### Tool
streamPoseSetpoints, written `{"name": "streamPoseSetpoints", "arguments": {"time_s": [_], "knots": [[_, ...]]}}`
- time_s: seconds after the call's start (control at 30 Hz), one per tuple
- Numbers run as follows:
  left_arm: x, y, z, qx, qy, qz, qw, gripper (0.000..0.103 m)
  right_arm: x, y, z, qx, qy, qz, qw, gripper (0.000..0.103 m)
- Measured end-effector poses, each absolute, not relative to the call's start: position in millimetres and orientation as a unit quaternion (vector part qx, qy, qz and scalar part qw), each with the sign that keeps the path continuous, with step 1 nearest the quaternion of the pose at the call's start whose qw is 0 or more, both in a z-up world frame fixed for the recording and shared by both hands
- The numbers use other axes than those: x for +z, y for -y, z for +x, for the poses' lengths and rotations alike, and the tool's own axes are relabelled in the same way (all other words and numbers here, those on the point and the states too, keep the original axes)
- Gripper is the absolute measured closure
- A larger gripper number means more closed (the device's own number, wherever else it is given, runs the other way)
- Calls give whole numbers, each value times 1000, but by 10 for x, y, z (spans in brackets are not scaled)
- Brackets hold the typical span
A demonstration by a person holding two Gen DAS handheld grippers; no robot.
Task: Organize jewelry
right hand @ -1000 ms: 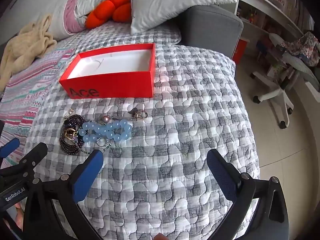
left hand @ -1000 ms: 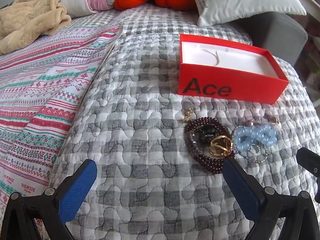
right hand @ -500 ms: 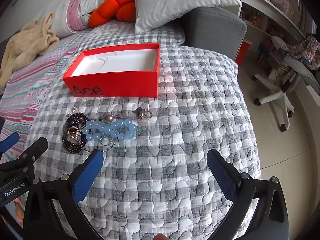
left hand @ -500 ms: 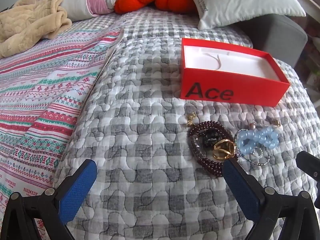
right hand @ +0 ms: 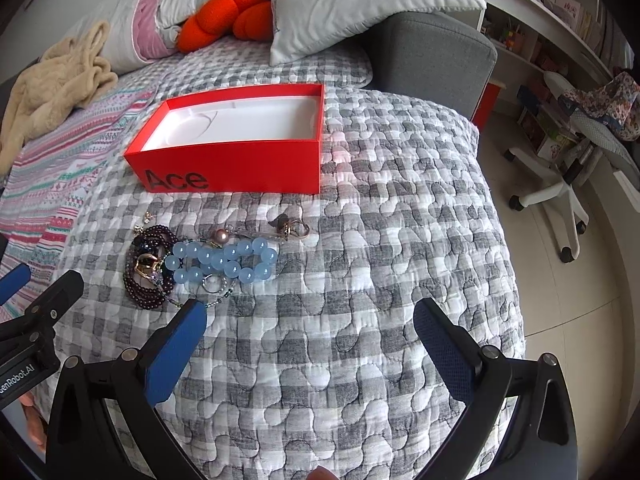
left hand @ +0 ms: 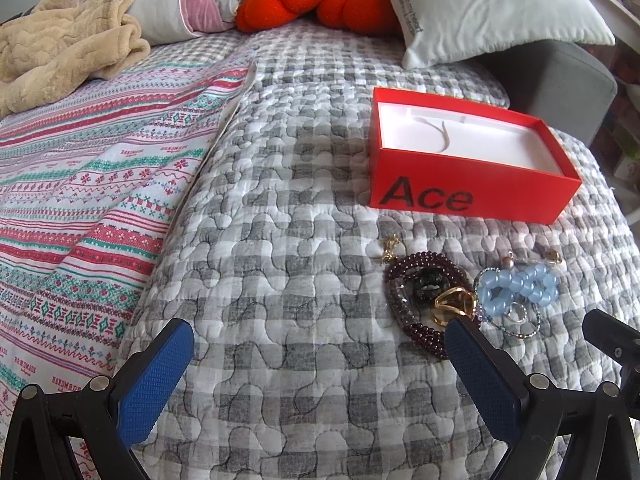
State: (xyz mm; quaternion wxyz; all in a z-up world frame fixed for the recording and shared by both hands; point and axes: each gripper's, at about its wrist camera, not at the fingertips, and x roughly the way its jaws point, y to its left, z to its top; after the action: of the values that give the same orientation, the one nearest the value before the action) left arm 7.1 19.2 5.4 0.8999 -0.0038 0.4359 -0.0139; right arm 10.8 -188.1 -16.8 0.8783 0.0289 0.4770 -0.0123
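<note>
since a second ago both views have eased back a touch, so the red box [right hand: 236, 148] and the jewelry pile sit slightly lower in our frames. our left hand-held gripper [left hand: 316, 352] hangs released over the grey checked quilt [left hand: 280, 240], holding nothing. our right hand-held gripper [right hand: 310, 328] is likewise spread wide. the dark red bead bracelet [left hand: 416, 304], gold ring [left hand: 454, 304] and blue bead bracelet [right hand: 224, 262] lie tangled together on the bed, near the box's front wall. the box stands open, its white lining bare.
</note>
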Motion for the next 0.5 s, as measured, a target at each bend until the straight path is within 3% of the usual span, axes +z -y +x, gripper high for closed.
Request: {"name": "streamPoseSetpoints", "arguments": {"time_s": [0.5], "knots": [[59, -172, 70, -14, -437, 0, 899, 0, -163, 1922, 110, -14, -478, 36, 877, 0]]}}
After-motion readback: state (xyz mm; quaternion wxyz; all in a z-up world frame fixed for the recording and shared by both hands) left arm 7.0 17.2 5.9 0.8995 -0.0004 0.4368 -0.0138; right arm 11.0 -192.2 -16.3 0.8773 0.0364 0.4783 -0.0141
